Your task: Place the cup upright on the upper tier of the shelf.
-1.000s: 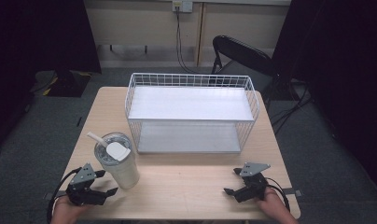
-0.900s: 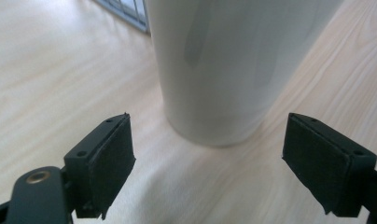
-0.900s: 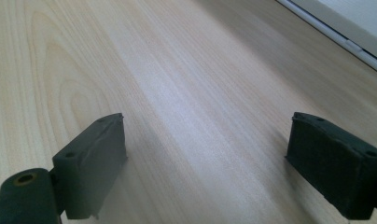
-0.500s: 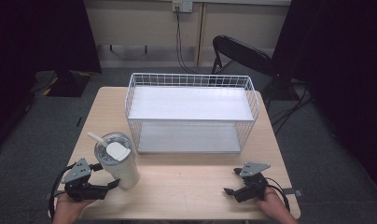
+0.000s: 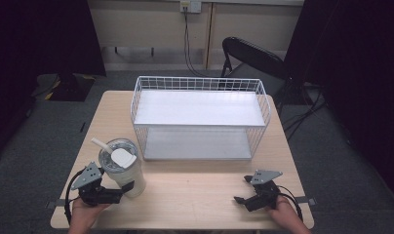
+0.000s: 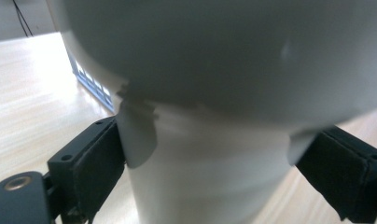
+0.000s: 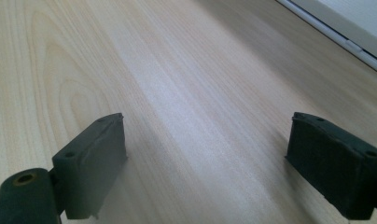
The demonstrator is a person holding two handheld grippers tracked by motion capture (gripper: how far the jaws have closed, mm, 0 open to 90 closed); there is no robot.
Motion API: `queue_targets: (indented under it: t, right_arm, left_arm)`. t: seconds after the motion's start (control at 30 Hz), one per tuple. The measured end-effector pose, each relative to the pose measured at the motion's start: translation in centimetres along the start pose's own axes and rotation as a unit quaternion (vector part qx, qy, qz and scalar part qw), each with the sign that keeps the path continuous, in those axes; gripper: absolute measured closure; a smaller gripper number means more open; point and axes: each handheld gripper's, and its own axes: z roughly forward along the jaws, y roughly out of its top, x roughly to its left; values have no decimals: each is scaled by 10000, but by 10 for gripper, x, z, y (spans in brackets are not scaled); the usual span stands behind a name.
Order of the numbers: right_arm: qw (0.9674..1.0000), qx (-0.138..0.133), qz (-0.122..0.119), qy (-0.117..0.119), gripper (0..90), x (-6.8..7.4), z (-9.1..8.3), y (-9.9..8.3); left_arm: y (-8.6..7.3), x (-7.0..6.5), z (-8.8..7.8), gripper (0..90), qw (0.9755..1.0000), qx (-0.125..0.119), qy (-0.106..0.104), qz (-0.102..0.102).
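Note:
A pale tumbler [image 5: 123, 168] with a lid and a straw stands upright on the wooden table [image 5: 195, 195] at the front left. My left gripper [image 5: 126, 187] is open, and its jaws flank the tumbler's narrow lower part. In the left gripper view the tumbler [image 6: 214, 140] sits between the two black pads [image 6: 98, 158], close to or touching both. At the front right, my right gripper [image 5: 241, 190] rests low over the table, open. Bare wood shows between its pads [image 7: 95, 158] in the right gripper view.
A white wire basket [image 5: 200, 119] with a white floor stands across the middle and back of the table. A black folding chair [image 5: 253, 56] is behind the table at the right. Dark curtains hang on both sides.
My left gripper has shifted a little around the tumbler's base. The tumbler and the right gripper stay where they were.

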Motion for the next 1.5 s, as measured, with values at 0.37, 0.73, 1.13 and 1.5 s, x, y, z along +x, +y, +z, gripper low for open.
queue_targets:
  t: [0.37, 0.73, 1.13, 1.5]
  right_arm:
    - [10000, 0, 1, 1, 110, 0, 0, 0]
    - [10000, -1, 0, 0, 110, 0, 0, 0]
    - [10000, -1, 0, 0, 111, 0, 0, 0]
    - [10000, 0, 2, 6, 110, 0, 0, 0]
  left_arm:
    - [-1, -2, 13, 67, 9980, -620, 49, -111]
    - [1, -5, 20, 60, 9959, -877, 132, -190]
    - [5, -8, 23, 90, 9964, -781, 327, 30]
    - [20, -12, 21, 93, 9948, -940, 353, 146]
